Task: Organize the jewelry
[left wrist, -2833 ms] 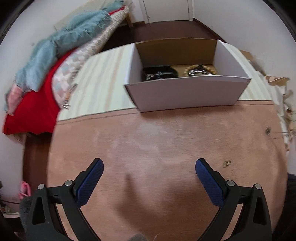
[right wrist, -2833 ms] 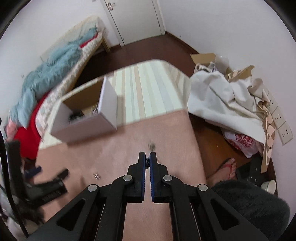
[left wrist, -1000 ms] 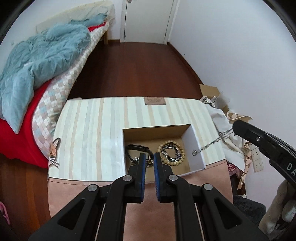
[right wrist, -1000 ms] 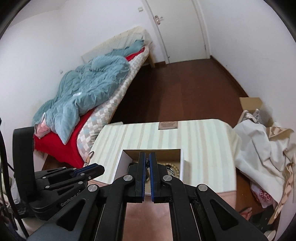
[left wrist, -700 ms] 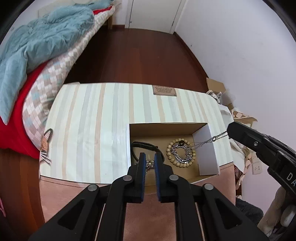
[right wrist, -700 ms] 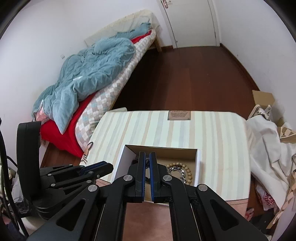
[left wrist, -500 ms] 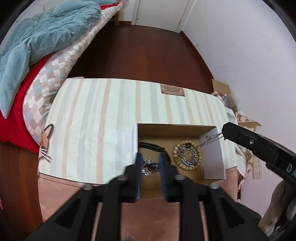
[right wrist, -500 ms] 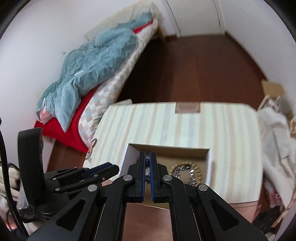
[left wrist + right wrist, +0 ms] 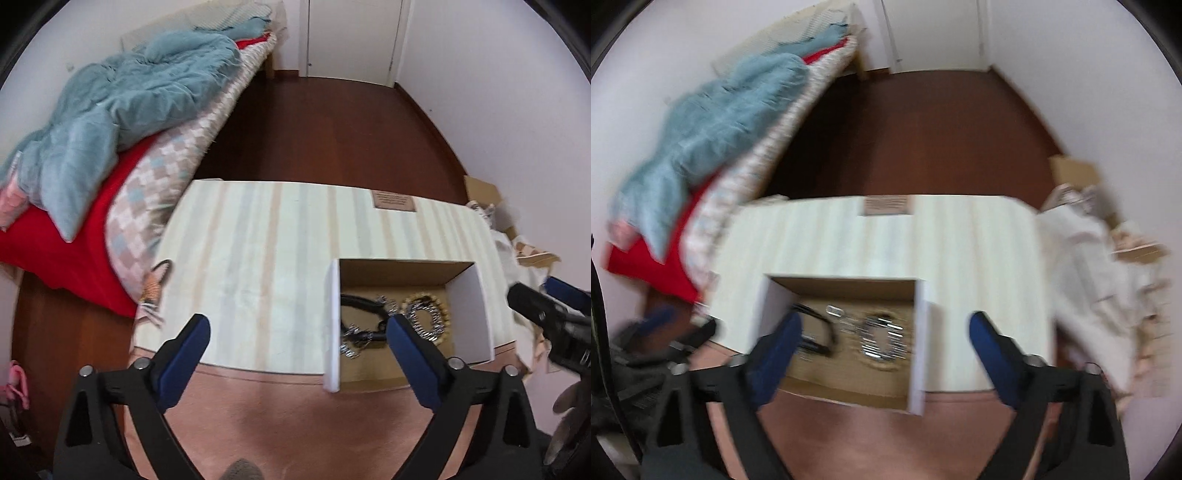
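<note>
Both tools have just been opening: the left tool (image 9: 297, 328) and right tool (image 9: 884, 326) stand wide apart, nothing between them. At twelve o'clock below the right tool, the white box (image 9: 918, 347) on the desk (image 9: 258, 410) holds the beaded bracelet (image 9: 428, 317) and black band (image 9: 360, 301).

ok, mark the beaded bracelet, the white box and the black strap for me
beaded bracelet (image 9: 445, 309): left wrist view, on its tan beads at the right edge.
white box (image 9: 331, 325): left wrist view, on its left wall.
black strap (image 9: 356, 301): left wrist view, on its upper curve inside the box.
</note>
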### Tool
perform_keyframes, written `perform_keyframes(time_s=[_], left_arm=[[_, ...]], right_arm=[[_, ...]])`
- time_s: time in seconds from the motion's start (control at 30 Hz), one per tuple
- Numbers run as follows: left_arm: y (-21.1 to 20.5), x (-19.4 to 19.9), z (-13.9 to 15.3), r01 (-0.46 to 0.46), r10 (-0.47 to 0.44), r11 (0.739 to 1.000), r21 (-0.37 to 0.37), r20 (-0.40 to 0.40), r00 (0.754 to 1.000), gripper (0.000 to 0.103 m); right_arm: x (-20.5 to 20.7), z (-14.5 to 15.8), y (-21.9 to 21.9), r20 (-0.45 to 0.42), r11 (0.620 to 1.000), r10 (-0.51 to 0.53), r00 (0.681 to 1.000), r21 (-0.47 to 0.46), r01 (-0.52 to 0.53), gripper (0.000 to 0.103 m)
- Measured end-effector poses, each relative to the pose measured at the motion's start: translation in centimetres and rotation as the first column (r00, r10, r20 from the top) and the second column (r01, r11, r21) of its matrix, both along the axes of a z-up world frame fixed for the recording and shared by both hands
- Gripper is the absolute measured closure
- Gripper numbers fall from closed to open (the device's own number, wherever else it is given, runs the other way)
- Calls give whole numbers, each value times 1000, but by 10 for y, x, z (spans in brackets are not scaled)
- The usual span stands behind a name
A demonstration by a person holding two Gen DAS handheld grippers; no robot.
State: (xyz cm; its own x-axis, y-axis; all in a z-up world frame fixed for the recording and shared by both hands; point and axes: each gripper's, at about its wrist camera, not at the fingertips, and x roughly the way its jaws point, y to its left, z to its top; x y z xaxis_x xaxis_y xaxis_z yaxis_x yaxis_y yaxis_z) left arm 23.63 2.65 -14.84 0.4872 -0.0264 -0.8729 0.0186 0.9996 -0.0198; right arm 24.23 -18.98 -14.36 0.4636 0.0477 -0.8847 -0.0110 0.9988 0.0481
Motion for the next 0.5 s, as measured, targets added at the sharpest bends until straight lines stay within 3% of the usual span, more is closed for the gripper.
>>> perform_keyframes(time_s=[0.1,0.2,0.5], left_arm=[[-4,-12,2,1,-3,999,42,34,999,3],[-10,-21,2,10,-13,998,65,47,999,3],[-19,-48,22,14,-19,998,67,70,997,3]], right_arm=[[-15,-6,4,0,995,-27,1000,-97,27,0],[-25,-10,4,3,990,-45,999,-135,45,0],[-54,2,5,32,988,-75,997,-131,78,0]])
